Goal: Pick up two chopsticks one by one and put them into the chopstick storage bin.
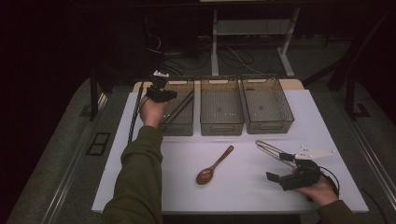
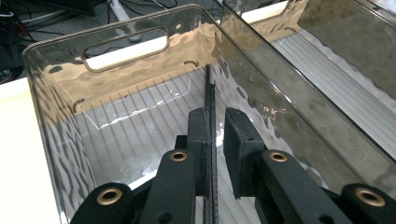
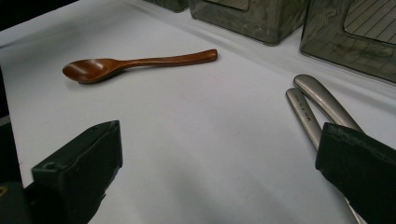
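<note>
My left gripper (image 1: 164,94) hangs over the left smoked-plastic bin (image 1: 177,129). In the left gripper view a thin dark stick (image 2: 208,88) stands between the jaws of this gripper (image 2: 217,116). It lies against the left pad, and a gap separates it from the right pad. The stick (image 1: 180,108) slants down into the bin (image 2: 51,107). My right gripper (image 1: 279,166) rests open near the table's front right. Its jaws (image 3: 222,140) are spread wide, with two metal handles (image 3: 310,100) running under the right one. A brown wooden spoon (image 1: 214,166) (image 3: 135,63) lies left of it.
Two more smoked bins, the middle one (image 1: 222,127) and the right one (image 1: 271,124), stand in a row beside the left bin at the back of the white table (image 1: 187,196). The metal handles (image 1: 268,148) point toward the right bin. Beyond the table are desk legs and cables.
</note>
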`<action>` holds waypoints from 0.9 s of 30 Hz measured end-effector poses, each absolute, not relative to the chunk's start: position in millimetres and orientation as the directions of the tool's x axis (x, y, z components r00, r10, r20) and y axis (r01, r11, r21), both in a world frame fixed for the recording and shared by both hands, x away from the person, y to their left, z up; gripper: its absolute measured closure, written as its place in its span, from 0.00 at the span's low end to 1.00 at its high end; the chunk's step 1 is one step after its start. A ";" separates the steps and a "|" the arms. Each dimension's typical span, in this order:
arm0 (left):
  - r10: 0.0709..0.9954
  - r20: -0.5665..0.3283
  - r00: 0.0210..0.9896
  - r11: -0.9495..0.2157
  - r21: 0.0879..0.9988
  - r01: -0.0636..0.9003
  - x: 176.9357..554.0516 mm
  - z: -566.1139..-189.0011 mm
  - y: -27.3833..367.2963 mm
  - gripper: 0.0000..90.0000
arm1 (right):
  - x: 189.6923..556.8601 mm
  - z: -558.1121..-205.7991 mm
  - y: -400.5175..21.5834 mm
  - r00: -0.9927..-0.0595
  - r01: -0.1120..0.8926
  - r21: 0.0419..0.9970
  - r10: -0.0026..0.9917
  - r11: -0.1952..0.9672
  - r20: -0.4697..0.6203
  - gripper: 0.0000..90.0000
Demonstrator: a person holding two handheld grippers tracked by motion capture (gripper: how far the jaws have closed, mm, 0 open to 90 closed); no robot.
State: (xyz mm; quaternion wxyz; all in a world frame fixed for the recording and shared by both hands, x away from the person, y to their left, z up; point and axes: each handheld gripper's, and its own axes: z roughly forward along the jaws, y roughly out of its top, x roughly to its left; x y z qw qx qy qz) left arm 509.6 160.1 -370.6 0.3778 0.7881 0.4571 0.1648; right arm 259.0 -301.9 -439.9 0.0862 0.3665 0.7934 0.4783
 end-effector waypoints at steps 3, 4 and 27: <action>0.839 -0.090 0.537 -0.296 0.752 0.588 507.6 -368.3 159.3 0.86 | 259.0 -439.9 -301.9 -0.716 0.499 0.822 0.664 0.273 0.214 0.00; 0.835 -0.089 0.544 -0.301 0.752 0.586 506.7 -366.9 159.4 0.85 | 259.1 -439.9 -301.8 -0.716 0.500 0.822 0.665 0.273 0.215 0.00; 0.726 -0.095 0.682 -0.360 0.791 0.494 457.0 -350.4 159.1 0.57 | 260.4 -440.0 -301.0 -0.716 0.502 0.820 0.664 0.274 0.216 0.00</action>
